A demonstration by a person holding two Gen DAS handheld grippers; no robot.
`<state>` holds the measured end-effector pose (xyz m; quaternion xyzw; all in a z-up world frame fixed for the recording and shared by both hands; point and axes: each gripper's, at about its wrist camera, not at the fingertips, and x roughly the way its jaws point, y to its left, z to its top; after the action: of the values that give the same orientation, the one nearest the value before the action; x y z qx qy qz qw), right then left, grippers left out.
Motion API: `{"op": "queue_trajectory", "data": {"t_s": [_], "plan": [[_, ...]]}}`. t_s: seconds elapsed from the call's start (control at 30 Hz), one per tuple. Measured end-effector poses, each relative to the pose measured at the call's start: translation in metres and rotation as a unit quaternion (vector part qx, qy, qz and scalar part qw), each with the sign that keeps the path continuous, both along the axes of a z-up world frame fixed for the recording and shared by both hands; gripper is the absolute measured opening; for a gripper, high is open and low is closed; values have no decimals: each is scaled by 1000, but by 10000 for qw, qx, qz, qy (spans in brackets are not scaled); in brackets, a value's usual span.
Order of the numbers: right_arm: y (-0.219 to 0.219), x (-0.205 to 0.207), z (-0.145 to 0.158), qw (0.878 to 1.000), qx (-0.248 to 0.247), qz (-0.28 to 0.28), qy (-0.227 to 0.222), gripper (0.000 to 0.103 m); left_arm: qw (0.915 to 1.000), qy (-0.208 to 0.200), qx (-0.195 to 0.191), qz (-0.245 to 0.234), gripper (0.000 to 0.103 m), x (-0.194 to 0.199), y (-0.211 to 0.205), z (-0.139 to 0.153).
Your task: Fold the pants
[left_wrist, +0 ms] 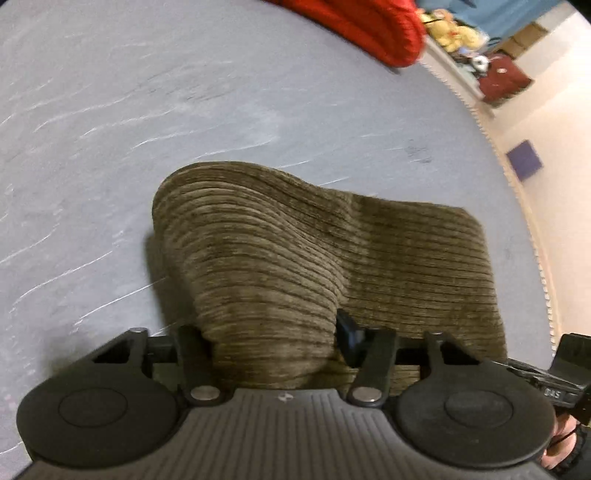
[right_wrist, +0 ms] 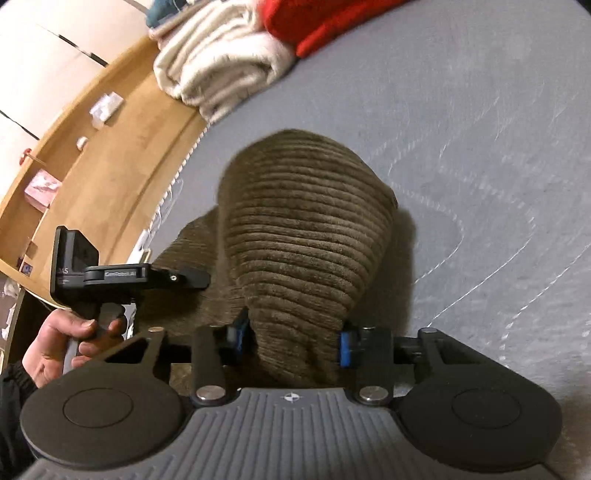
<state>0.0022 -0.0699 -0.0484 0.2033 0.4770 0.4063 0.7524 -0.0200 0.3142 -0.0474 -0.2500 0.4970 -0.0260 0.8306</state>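
The pants (left_wrist: 314, 251) are brown ribbed corduroy, bunched on a grey bed sheet (left_wrist: 147, 129). My left gripper (left_wrist: 273, 343) is shut on a raised fold of the pants, which drapes forward and right from the jaws. In the right wrist view my right gripper (right_wrist: 295, 343) is shut on another raised bunch of the pants (right_wrist: 303, 229), blue pads (right_wrist: 345, 349) pressing the cloth. The left gripper's body (right_wrist: 110, 277) and the hand holding it show at the left of that view.
A red blanket (left_wrist: 369, 26) and a folded cream blanket (right_wrist: 221, 62) lie at the far end of the bed. A wooden bed frame and shelf (right_wrist: 92, 166) run along one side. The bed's edge (left_wrist: 517, 192) and floor are to the right in the left wrist view.
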Motion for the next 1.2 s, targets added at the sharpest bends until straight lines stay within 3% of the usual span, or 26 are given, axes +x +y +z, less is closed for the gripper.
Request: {"op": "queue_trajectory", "data": {"t_s": [0.17,0.3,0.5,0.53,0.6,0.63,0.67,0.7,0.77,0.8,0.93,0.97,1.0,1.07,1.13,1.2], "plan": [[-51,12,23,9981,110,-556,-248,42,9973,-545,-234,-424,49,26,-49,18],[-108,22,44,9923,106,-859,-887,42,9906,-1082,-361,-757,48,58,-96,32],[-177,41,62,9798,73,-1385,-1438,42,9783,-1698,-421,-1112,50,106,-168,42],[-188,46,63,9777,71,-1437,-1527,43,9775,-1761,-351,-1108,58,113,-178,39],[-203,62,60,9754,35,-1517,-1598,46,9763,-1832,613,-978,73,117,-195,37],[-208,70,55,9732,-140,-1639,-1609,52,9726,-1810,1239,-770,74,119,-205,36],[-210,77,48,9673,-522,-1875,-1626,55,9681,-1818,1595,-660,74,119,-212,35],[-211,83,41,9577,-979,-2187,-1596,58,9652,-1854,1734,-628,74,119,-215,34],[-212,88,33,9260,-1835,-2849,-1665,57,9671,-1947,1510,-631,71,115,-216,37],[-214,89,33,9204,-1930,-2943,-1701,57,9668,-2018,1397,-709,71,108,-214,40],[-214,81,49,9367,-1382,-2624,-1863,57,9505,-2189,1450,-1665,71,84,-226,39],[-207,79,51,9437,-1341,-2325,-1935,57,9460,-2027,1530,-2013,69,82,-234,31],[-202,77,49,9536,-1296,-1890,-1955,57,9424,-1693,1655,-2364,60,83,-242,18],[-182,73,31,9714,-1612,-605,-1637,51,9291,-1029,2071,-2886,56,82,-256,-13],[-168,62,4,9546,-2444,-14,-1704,51,9182,-1095,2226,-3089,56,75,-262,-19],[-170,59,3,9522,-2467,42,-1800,51,9240,-1062,2114,-3004,56,79,-258,-12]]}}
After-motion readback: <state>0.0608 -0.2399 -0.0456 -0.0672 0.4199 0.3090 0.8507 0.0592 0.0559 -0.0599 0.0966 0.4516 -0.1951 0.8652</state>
